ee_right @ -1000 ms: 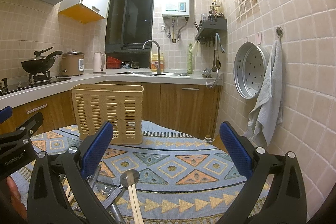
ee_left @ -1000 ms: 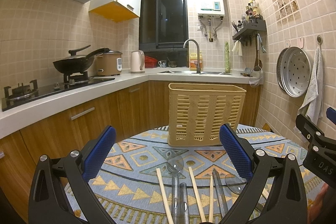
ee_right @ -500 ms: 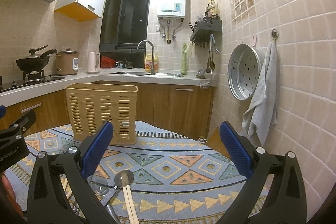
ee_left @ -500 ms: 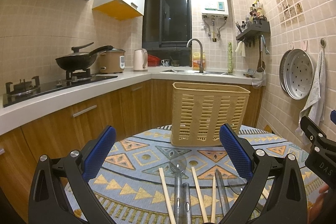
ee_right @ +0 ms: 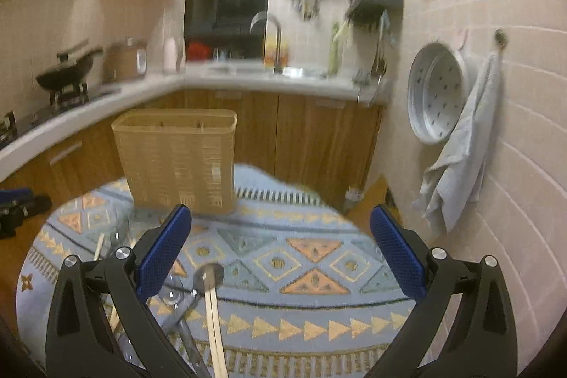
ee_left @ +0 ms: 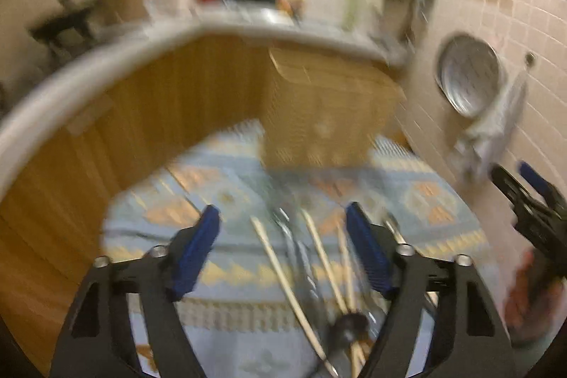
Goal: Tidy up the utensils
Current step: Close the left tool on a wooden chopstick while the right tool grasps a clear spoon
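Note:
A beige slotted plastic basket (ee_right: 177,158) stands upright at the far side of a round table with a patterned cloth (ee_right: 301,257); it also shows, blurred, in the left wrist view (ee_left: 326,116). Wooden chopsticks (ee_left: 290,286) and metal spoons (ee_left: 301,257) lie loose on the cloth between and below my left gripper's fingers. My left gripper (ee_left: 283,247) is open and empty above them. My right gripper (ee_right: 280,254) is open and empty; a spoon (ee_right: 209,275) and chopsticks (ee_right: 214,328) lie near its left finger.
Wooden kitchen cabinets with a white counter (ee_right: 248,84) curve behind the table. A tiled wall at the right carries a hanging metal steamer tray (ee_right: 436,98) and a grey towel (ee_right: 460,158). The right gripper shows at the right edge of the left wrist view (ee_left: 531,208).
My left gripper has tilted down fast toward the utensils, blurring its view, and its jaws stand a little narrower. My right gripper has also tilted down slightly; more of the table shows.

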`<action>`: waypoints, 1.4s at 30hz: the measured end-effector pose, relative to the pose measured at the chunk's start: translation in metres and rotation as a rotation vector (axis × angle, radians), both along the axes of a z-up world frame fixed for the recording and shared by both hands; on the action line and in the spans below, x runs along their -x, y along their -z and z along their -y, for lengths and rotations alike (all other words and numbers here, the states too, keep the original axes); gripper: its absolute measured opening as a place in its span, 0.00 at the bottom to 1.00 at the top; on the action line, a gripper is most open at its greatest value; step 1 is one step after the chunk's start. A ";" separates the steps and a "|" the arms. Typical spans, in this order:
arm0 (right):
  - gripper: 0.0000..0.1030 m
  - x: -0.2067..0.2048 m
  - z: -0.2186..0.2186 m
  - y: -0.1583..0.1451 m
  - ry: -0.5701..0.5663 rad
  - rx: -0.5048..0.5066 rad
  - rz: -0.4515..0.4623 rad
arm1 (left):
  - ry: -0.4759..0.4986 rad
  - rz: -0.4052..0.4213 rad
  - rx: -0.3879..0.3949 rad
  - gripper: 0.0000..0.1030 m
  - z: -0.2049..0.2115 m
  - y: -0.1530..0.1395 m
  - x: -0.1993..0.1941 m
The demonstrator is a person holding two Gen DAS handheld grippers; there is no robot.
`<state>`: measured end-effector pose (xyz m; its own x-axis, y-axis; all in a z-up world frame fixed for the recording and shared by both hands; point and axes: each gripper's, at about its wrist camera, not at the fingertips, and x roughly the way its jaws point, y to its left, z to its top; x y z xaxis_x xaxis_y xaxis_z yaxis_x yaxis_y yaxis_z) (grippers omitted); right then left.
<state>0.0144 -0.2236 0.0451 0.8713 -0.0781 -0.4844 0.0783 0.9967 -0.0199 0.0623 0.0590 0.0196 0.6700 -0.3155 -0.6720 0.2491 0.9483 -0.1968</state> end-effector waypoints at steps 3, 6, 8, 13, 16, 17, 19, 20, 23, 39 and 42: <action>0.59 -0.028 0.007 0.016 -0.069 -0.096 -0.188 | 0.057 -0.183 0.068 0.42 -0.009 0.029 -0.026; 0.43 -0.050 0.008 0.035 -0.116 -0.148 -0.321 | 0.069 -0.283 0.065 0.40 -0.009 0.055 -0.042; 0.38 -0.065 0.006 0.050 -0.159 -0.207 -0.420 | 0.069 -0.327 0.058 0.33 -0.004 0.070 -0.049; 0.37 -0.094 -0.002 0.084 -0.234 -0.373 -0.609 | 0.054 -0.362 -0.004 0.24 0.010 0.086 -0.056; 0.32 -0.099 -0.009 0.097 -0.271 -0.453 -0.688 | 0.037 -0.352 -0.056 0.12 0.016 0.091 -0.056; 0.31 -0.100 -0.012 0.102 -0.281 -0.476 -0.711 | 0.037 -0.353 -0.058 0.12 0.015 0.090 -0.057; 0.27 -0.102 -0.017 0.108 -0.289 -0.501 -0.741 | 0.039 -0.357 -0.055 0.12 0.015 0.091 -0.060; 0.25 -0.103 -0.019 0.109 -0.288 -0.505 -0.747 | 0.039 -0.356 -0.057 0.10 0.014 0.091 -0.060; 0.23 -0.106 -0.025 0.114 -0.271 -0.491 -0.759 | 0.042 -0.357 -0.055 0.09 0.012 0.089 -0.062; 0.18 -0.109 -0.051 0.119 -0.244 -0.384 -0.742 | 0.024 -0.369 0.040 0.09 -0.009 0.086 -0.065; 0.18 -0.110 -0.048 0.120 -0.249 -0.385 -0.737 | 0.003 -0.333 -0.010 0.09 0.001 0.085 -0.061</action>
<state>0.1242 -0.1755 -0.0749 0.2945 0.3587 -0.8858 -0.0436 0.9310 0.3625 0.1235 0.0581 -0.0658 0.4125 -0.3093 -0.8568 0.1751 0.9500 -0.2586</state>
